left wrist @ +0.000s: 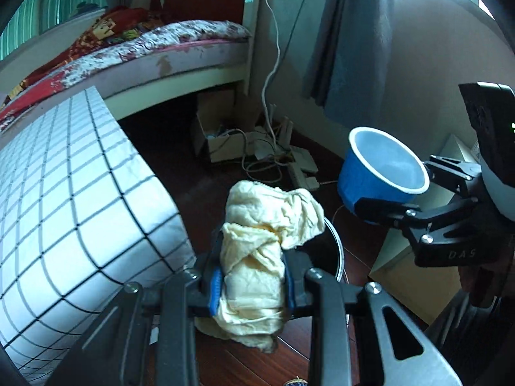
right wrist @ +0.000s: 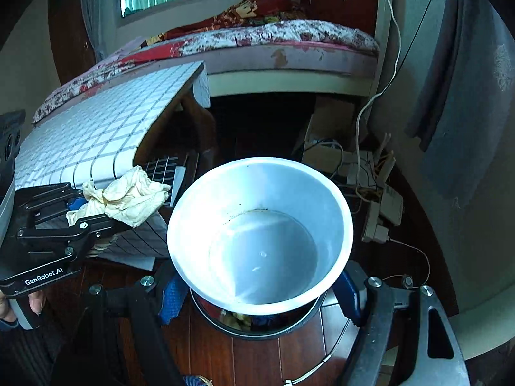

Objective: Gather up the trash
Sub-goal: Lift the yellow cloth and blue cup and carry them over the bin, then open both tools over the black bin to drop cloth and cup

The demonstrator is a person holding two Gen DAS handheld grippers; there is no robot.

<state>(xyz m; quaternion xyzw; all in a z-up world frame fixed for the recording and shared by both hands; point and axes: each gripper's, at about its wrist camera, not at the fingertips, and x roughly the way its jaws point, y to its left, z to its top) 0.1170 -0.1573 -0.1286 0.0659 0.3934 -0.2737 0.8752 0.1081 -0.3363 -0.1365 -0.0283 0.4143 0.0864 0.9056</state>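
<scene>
Tissue, crumpled, cream and soft (left wrist: 254,257), is sitting pinched in the left tool (left wrist: 252,286); right tool (right wrist: 260,292) is gripping the light, crushable blue paper bowl (right wrist: 257,234) over the round bin (right wrist: 257,325)

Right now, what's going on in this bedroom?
A person is collecting trash with two handheld tongs. The left tongs are clamped on a crumpled yellowish tissue; the right tongs grip an empty blue paper bowl. Both hover over a round bin on the wood floor, nothing dropped yet.
</scene>
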